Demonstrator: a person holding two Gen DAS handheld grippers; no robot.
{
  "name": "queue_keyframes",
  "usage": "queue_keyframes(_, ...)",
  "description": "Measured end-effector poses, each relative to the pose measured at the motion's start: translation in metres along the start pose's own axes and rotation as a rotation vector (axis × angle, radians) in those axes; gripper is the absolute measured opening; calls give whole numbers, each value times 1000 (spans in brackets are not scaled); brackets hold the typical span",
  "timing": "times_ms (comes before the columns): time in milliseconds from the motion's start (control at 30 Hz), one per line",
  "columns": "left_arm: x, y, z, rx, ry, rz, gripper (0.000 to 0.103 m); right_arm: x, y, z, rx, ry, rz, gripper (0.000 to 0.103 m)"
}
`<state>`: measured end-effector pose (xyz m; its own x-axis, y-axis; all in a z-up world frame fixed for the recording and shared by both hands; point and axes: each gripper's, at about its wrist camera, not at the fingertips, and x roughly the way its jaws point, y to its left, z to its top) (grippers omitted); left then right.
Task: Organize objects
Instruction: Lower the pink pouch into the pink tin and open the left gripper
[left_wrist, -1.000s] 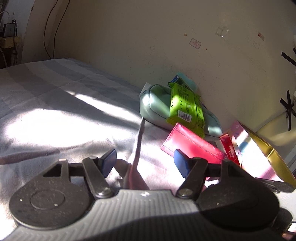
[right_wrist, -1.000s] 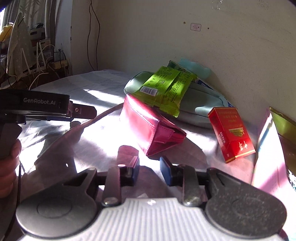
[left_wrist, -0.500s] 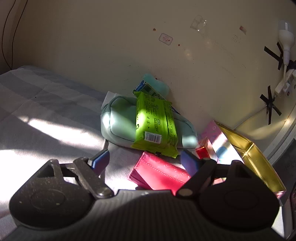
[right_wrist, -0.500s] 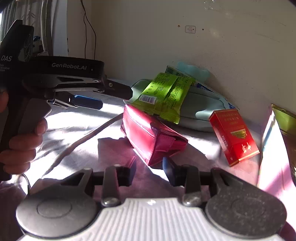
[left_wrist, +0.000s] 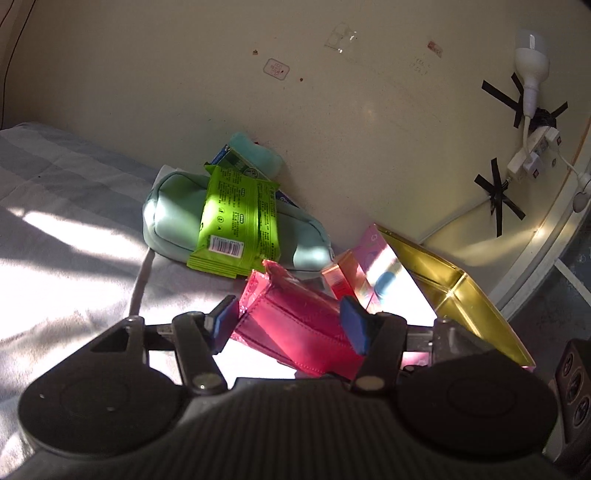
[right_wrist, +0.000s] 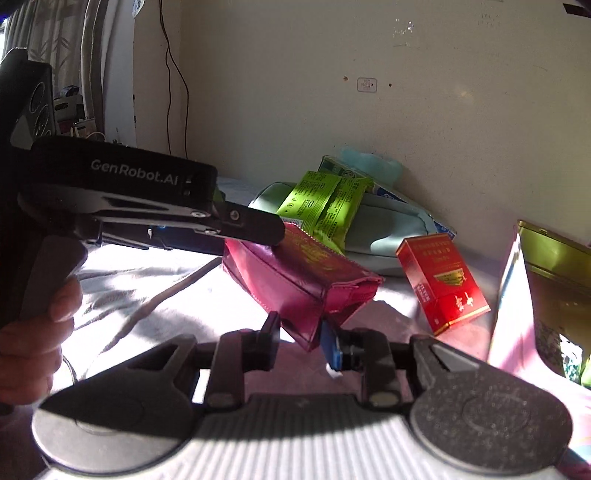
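Observation:
A magenta pouch (left_wrist: 291, 317) (right_wrist: 306, 273) is held tilted above the bedsheet between both grippers. My left gripper (left_wrist: 288, 325) straddles its width; the jaws are closing and the blue pads touch both sides. In the right wrist view the left gripper (right_wrist: 255, 225) reaches in from the left over the pouch's top edge, with a hand (right_wrist: 33, 332) on its handle. My right gripper (right_wrist: 303, 339) is shut on the pouch's lower near corner.
Against the wall lie a mint zip case (left_wrist: 170, 218) with a green snack packet (left_wrist: 236, 229) on it and a toothpaste box (left_wrist: 236, 162) behind. A red carton (right_wrist: 443, 280), a pink box (left_wrist: 380, 266) and a gold tin (left_wrist: 461, 295) stand to the right. The striped sheet (left_wrist: 55, 221) spreads left.
The left gripper swung right to the pouch, spread wide, then narrowed around it. The right gripper moved forward and pinched the pouch's corner. The pouch has tipped up off the sheet.

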<state>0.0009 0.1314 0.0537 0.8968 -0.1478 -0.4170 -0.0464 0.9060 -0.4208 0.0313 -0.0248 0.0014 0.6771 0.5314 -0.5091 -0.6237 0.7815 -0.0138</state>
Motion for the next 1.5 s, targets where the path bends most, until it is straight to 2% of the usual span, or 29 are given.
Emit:
queue_keyframes(100, -8, -26, 8, 45, -41, -30, 62, -27, -2, 2, -21, -77, -42, 24)
queue_keyframes(167, -9, -47, 16, 78, -60, -68, 62, -46, -6, 2, -51, -137, -106, 24)
queue_keyframes(300, 7, -91, 22, 157, -71, -123, 62, -70, -27, -1, -65, -193, -214, 24)
queue_keyframes(500, 49, -152, 22, 238, -45, -209, 62, -91, -87, -11, 17, -219, -337, 24)
queue_keyframes(633, 84, -182, 22, 298, -36, -242, 62, -89, -125, -16, 58, -221, -424, 24)
queue_keyframes(733, 112, -199, 19, 341, -6, -234, 66, -80, -152, -21, 131, -226, -518, 24)
queue_keyframes(767, 119, -204, 17, 357, 4, -213, 73, -79, -157, -24, 152, -217, -566, 30)
queue_keyframes(800, 123, -207, 14, 372, 5, -190, 74, -75, -165, -27, 160, -188, -589, 34)
queue_keyframes(900, 121, -203, 7, 383, -1, -180, 74, -76, -175, -32, 189, -172, -591, 39)
queue_keyframes(967, 115, -196, 4, 392, -2, -175, 79, -79, -174, -32, 192, -190, -598, 47)
queue_keyframes(1233, 60, -136, 10, 412, -82, -114, 80, -88, -158, -35, 213, -244, -570, 48)
queue_keyframes(1400, 31, -81, 7, 435, -106, 3, 82, -101, -150, -32, 263, -295, -517, 48)
queue_keyframes(1500, 24, -45, 6, 420, -81, 87, 82, -105, -137, -28, 257, -312, -460, 48)
